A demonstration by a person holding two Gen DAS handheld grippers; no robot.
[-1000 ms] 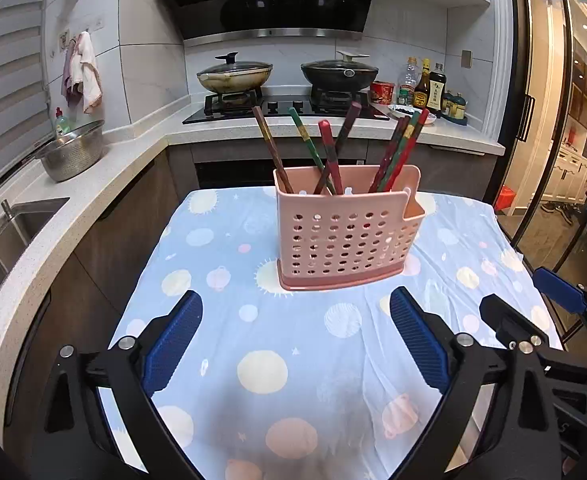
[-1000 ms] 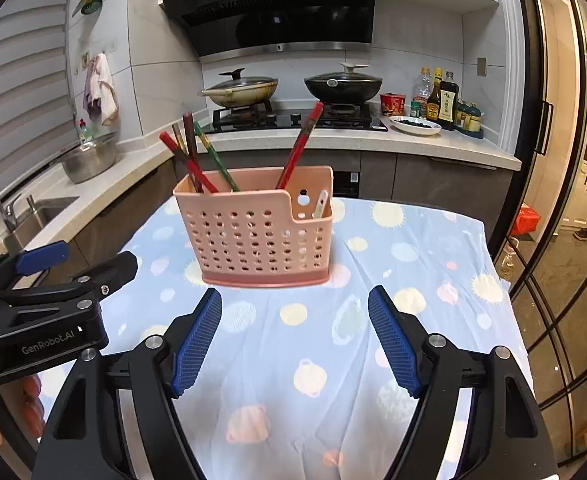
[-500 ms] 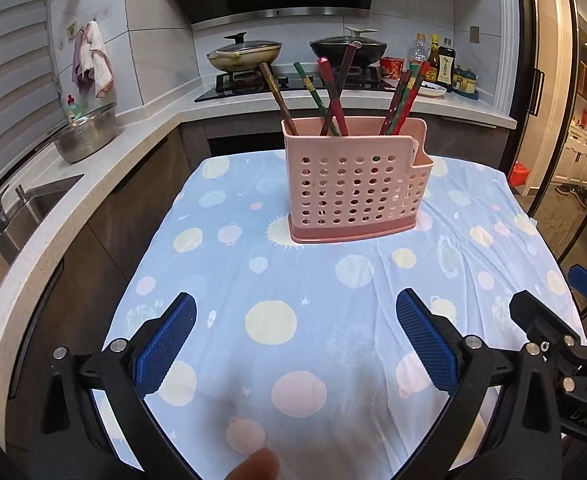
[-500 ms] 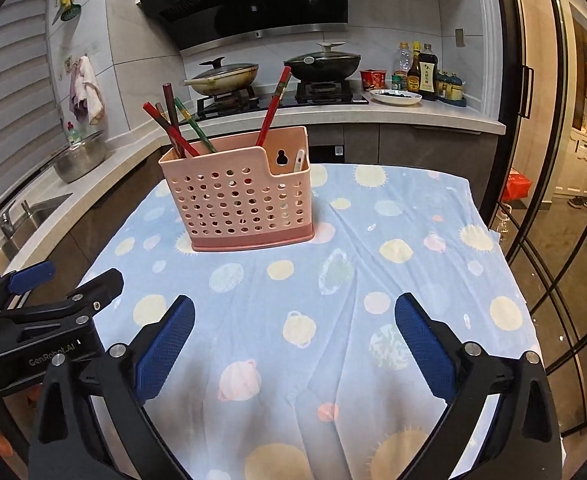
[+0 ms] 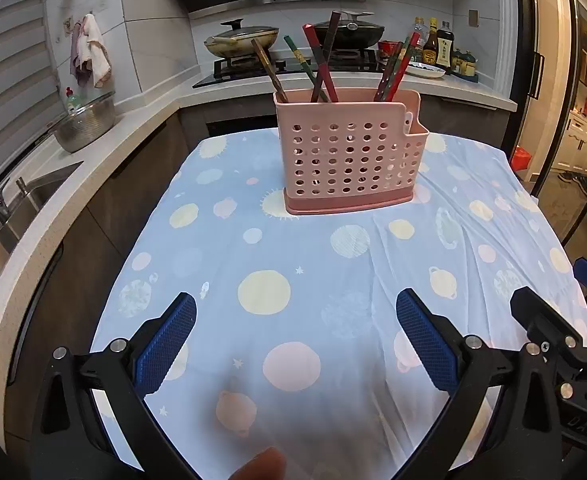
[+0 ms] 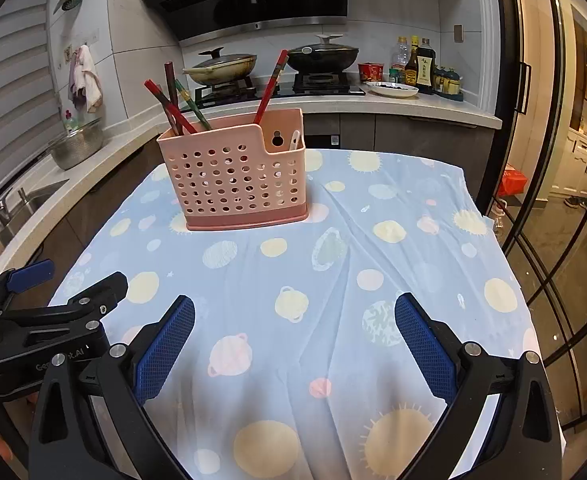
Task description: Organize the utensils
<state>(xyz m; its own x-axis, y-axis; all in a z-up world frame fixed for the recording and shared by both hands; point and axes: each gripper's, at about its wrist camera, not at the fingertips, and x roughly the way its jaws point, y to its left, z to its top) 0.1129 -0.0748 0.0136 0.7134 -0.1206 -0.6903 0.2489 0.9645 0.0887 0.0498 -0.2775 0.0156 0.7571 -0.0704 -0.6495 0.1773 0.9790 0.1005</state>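
A pink perforated utensil holder point(image 5: 349, 160) point(image 6: 233, 178) stands upright at the far middle of the table. Several red, brown and green chopsticks point(image 5: 321, 66) point(image 6: 175, 108) lean in its large compartment, and a white utensil tip point(image 6: 294, 140) pokes out of the small side pocket. My left gripper point(image 5: 295, 338) hovers open over the near part of the tablecloth, well short of the holder, nothing between its blue pads. My right gripper point(image 6: 293, 338) is likewise open and empty. Each gripper shows at the edge of the other's view.
The table wears a blue cloth point(image 5: 293, 264) with round planet prints. A counter with a sink point(image 5: 17, 204) and metal colander point(image 5: 87, 124) runs along the left. Behind are a stove with two lidded pans point(image 6: 221, 66), bottles point(image 6: 419, 66) and glass doors on the right. A fingertip point(image 5: 259, 466) shows at the bottom.
Both grippers have drawn back from the holder and lowered, so it looks smaller and farther. The right gripper's jaws have spread wider. The holder and chopsticks have stayed put.
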